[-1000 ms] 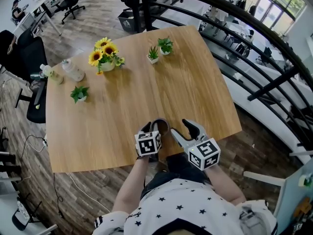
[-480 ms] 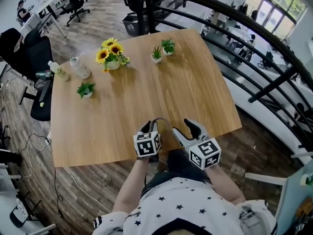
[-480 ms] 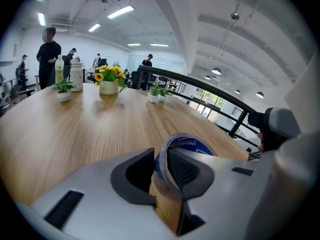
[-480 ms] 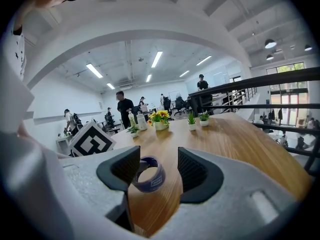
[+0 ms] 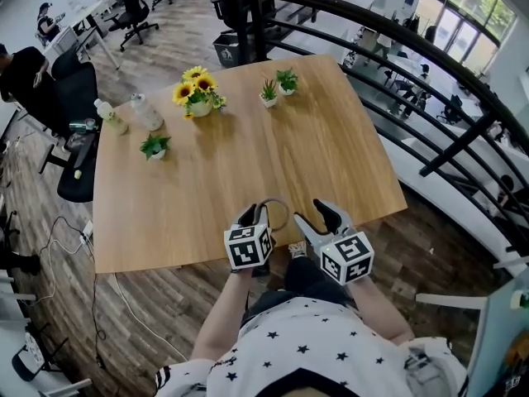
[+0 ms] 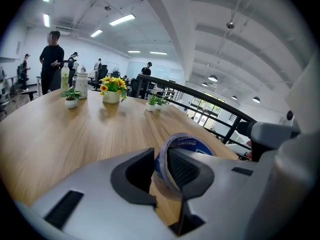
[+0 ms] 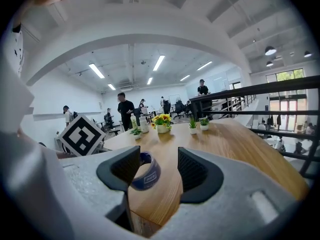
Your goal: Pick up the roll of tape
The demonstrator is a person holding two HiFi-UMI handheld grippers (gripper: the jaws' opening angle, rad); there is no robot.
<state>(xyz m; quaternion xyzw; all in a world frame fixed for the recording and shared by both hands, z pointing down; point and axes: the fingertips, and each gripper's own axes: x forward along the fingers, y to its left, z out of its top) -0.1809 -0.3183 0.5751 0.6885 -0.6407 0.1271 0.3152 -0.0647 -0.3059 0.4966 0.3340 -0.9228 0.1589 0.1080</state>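
Note:
The roll of tape, clear with a blue printed core, stands on edge between the jaws of my left gripper, which is shut on its wall. In the head view the roll hangs just above the near edge of the wooden table, in front of the left gripper. My right gripper hovers beside it on the right, open and holding nothing. In the right gripper view the roll shows past the left jaw of the right gripper, apart from both pads.
A vase of sunflowers, three small potted plants and two bottles stand at the table's far side. A black railing runs behind and right. Office chairs stand at the left.
The left gripper has risen and drawn back toward the table's near edge with the roll in it. The right gripper has drifted back alongside it, still open.

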